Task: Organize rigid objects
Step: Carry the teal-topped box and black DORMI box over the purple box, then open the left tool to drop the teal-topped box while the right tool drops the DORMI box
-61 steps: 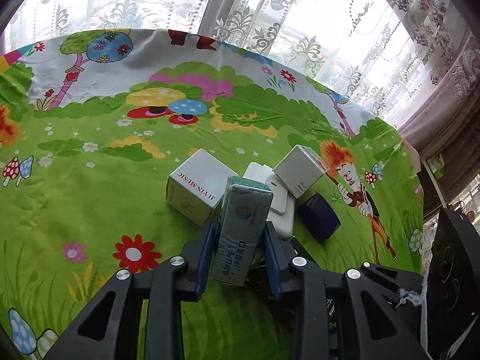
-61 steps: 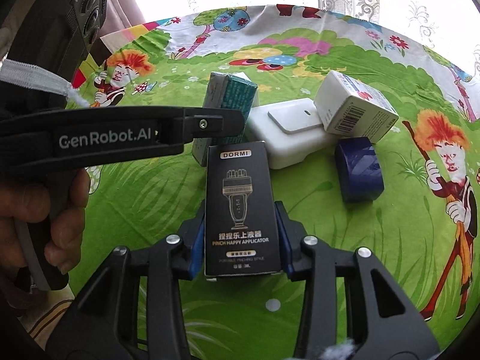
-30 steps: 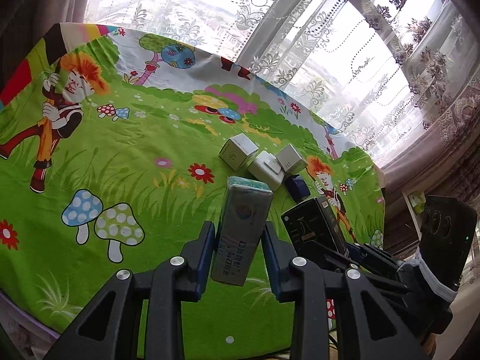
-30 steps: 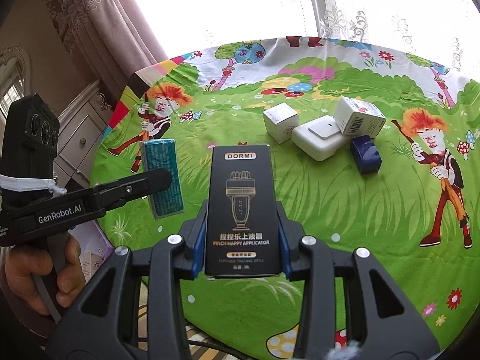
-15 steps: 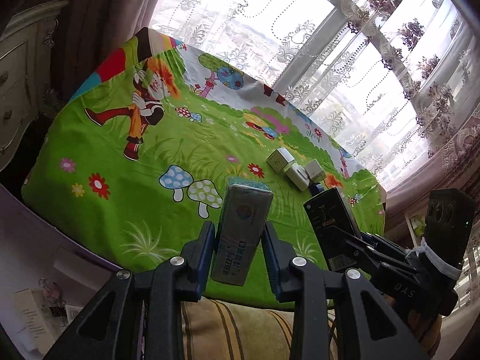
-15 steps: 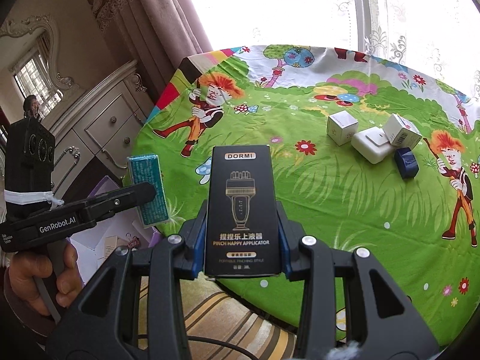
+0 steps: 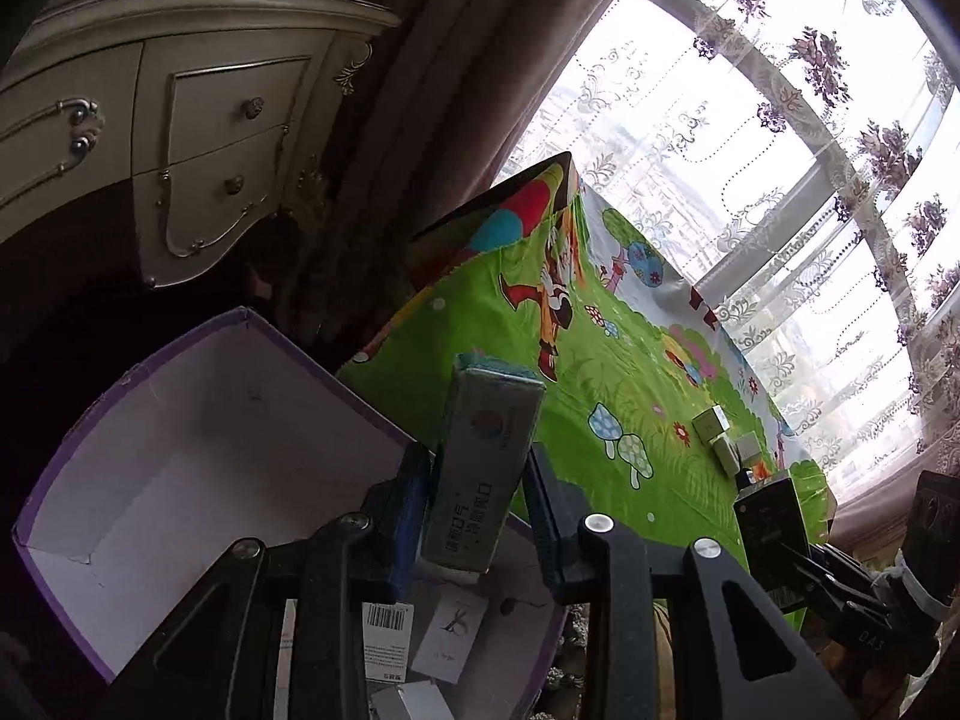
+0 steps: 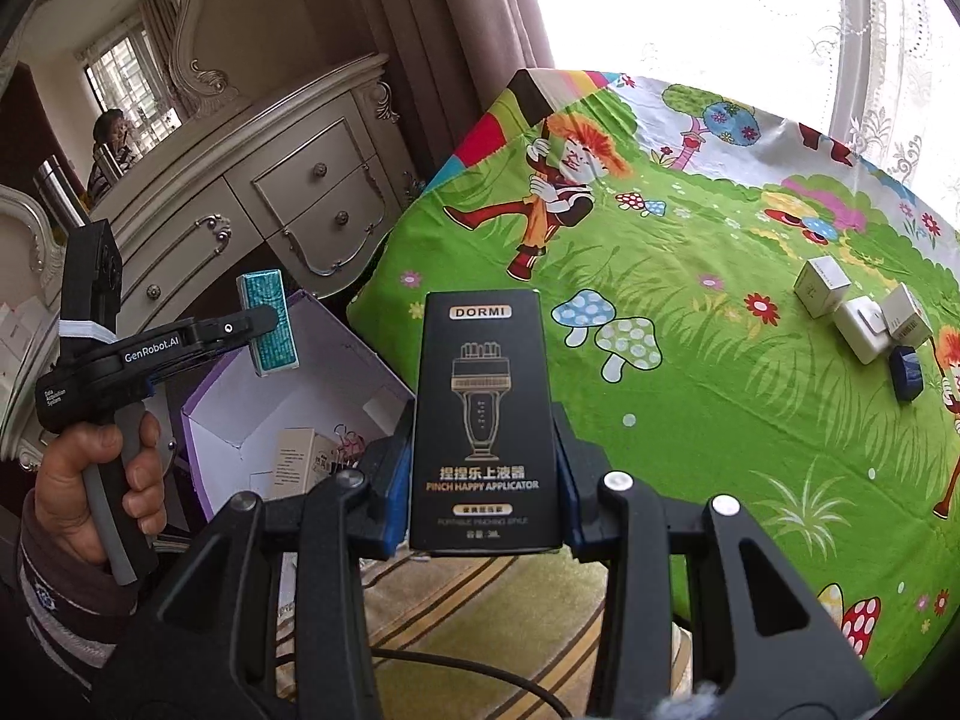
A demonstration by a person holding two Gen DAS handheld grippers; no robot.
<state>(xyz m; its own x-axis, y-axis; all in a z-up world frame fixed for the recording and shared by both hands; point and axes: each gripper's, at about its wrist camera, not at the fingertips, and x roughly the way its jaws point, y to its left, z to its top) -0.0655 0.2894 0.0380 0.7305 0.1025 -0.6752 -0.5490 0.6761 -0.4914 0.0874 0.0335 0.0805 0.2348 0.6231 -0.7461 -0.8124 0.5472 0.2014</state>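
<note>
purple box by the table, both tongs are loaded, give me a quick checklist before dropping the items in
1. Left tongs clamped on teal box: ok.
2. Right tongs clamped on black DORMI box: ok.
3. Teal box over the purple box opening: ok in the left wrist view.
4. Black DORMI box over the opening: not ok, it sits beside the box, near the table edge.
5. Free space inside among the small cartons: ok.
6. Whether the box floor is level: cannot tell.
</note>
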